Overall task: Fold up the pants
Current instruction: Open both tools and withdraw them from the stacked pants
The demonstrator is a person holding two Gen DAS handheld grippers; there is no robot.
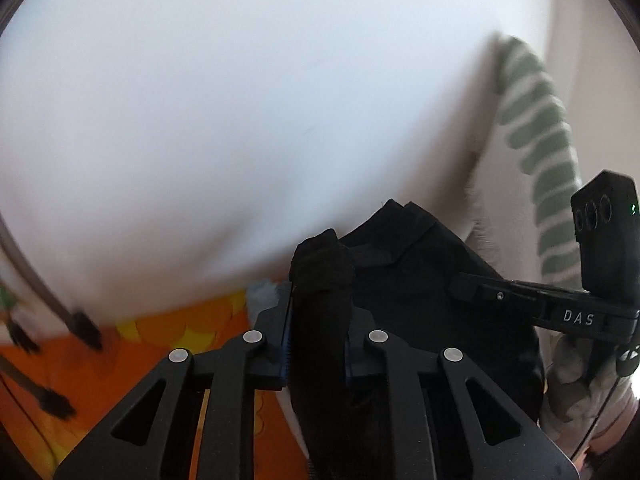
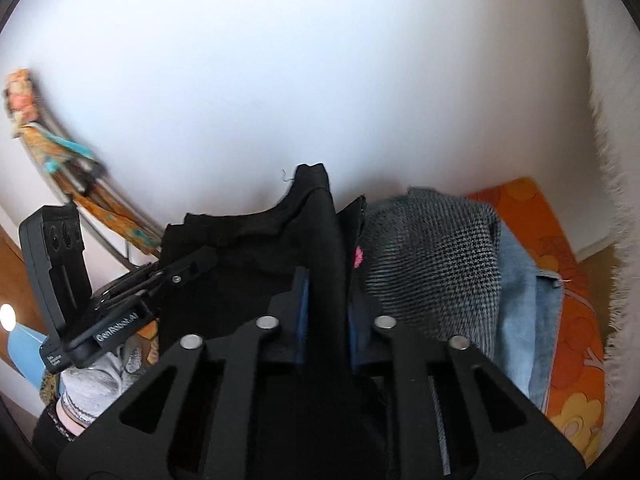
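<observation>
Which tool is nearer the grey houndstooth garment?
Right. The right tool, shut on the black pants, sits just beside the houndstooth garment. The left tool holds the pants' far side, farther away.

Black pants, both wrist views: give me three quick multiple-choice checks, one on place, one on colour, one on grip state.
1. In the right wrist view, the grey houndstooth garment lies where relative to the black pants?
A. right
B. left
C. underneath, hidden

2. What colour is the patterned surface under the clothes?
A. green
B. orange
C. purple

3. What is the left tool doing?
A. open, holding nothing
B. shut on a sock
C. shut on the black pants

Answers: 1 A, it sits right of the black fabric; 2 B, orange with yellow shapes; 3 C, black fabric is pinched between its fingers.
</observation>
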